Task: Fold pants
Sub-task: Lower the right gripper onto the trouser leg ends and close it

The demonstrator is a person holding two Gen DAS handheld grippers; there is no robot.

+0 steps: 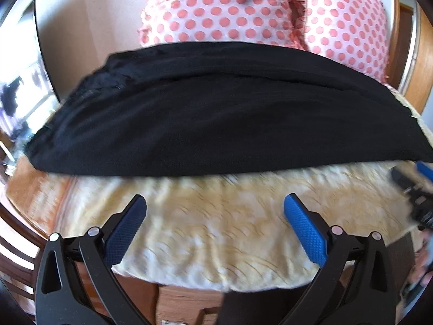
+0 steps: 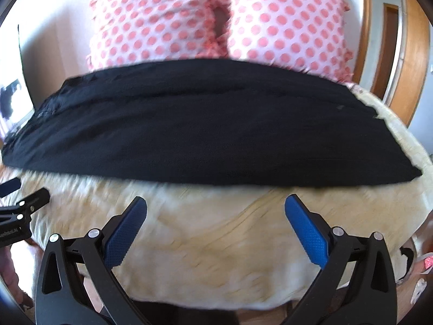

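Right up front, both grippers sit empty with jaws spread wide: left gripper (image 1: 215,203), right gripper (image 2: 215,203), each hovering over the fuzzy cream blanket (image 1: 216,230) near the bed's edge. Just past them the black pants (image 1: 216,113) lie flat in a long band across the bed, already looking folded lengthwise. My guess for the next fold: pinch both corners of one end, lift evenly, and carry it over to the other end so nothing bunches. Behind the pants are two pink polka-dot pillows (image 2: 216,19), then a pale wall and wooden door trim (image 2: 414,54).
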